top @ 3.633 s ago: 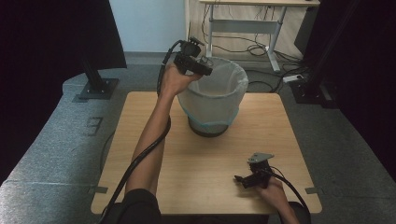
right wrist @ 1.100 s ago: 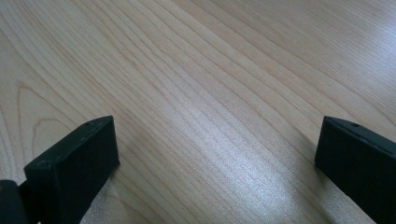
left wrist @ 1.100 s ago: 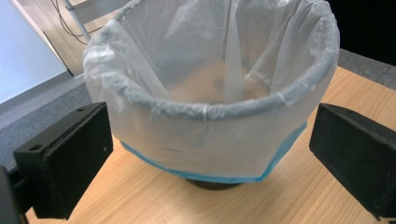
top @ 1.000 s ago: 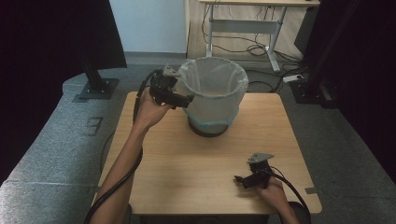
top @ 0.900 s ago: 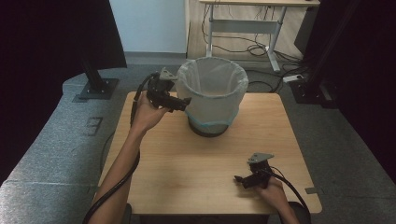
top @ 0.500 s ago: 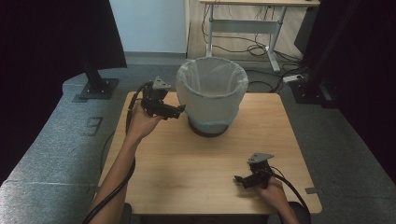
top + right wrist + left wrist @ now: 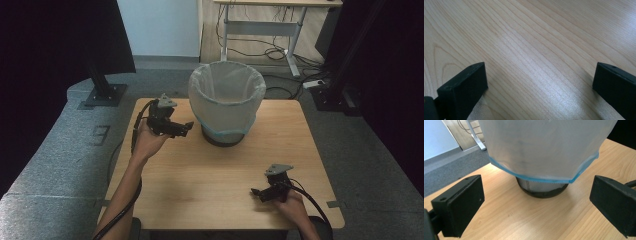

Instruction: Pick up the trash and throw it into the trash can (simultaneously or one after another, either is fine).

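Item: wooden table, pale grain, rounded corners, standing on a grey speckled floor. Its top carried one object, a waste bin, set toward the far edge at about the middle. The bin was of dark mesh, visible at the base, and lined with a translucent white bag folded down over the outside; the bag's blue hem hung just above the base.

Left gripper: held above the table just left of the bin, pointed at it, apart from the bag. Its jaws stood wide apart with nothing between them.

Right gripper: low over the near right part of the table, well apart from the bin. Its jaws were spread wide over bare wood, holding nothing.

Room: a dark curtain at the left with a black stand base on the floor; a white wall panel behind; a desk frame with loose cables at the back; dark equipment at the right.
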Motion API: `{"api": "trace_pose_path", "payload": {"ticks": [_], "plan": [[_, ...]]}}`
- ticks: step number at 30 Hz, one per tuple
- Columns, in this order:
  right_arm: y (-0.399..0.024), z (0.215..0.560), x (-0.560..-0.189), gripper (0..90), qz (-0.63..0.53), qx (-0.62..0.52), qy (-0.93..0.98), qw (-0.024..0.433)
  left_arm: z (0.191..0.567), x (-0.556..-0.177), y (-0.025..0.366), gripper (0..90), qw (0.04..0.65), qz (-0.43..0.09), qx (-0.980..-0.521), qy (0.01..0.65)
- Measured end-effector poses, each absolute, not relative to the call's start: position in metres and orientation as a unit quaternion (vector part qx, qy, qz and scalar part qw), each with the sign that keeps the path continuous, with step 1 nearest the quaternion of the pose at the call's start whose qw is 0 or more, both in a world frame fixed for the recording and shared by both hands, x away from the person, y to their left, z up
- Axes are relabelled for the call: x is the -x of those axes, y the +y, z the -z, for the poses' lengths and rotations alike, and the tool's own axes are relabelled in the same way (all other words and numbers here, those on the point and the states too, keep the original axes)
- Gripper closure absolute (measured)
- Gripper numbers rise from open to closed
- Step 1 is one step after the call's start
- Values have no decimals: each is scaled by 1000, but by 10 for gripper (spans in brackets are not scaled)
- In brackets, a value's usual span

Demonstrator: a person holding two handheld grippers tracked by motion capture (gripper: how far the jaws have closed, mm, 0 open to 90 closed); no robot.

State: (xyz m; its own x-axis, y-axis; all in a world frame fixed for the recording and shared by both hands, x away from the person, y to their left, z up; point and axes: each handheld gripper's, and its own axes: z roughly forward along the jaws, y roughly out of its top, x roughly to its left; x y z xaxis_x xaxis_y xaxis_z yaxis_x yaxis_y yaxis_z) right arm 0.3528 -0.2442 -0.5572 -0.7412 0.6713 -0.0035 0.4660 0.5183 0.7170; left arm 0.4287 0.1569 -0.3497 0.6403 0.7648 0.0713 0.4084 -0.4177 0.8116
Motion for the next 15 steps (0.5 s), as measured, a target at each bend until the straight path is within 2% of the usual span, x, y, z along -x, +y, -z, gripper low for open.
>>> {"api": "trace_pose_path", "payload": {"ticks": [15], "plan": [[-244, 557, -352, 0, -362, -333, 859, 141, 396, -420, 166, 0, 406, -211, -809, 369]]}}
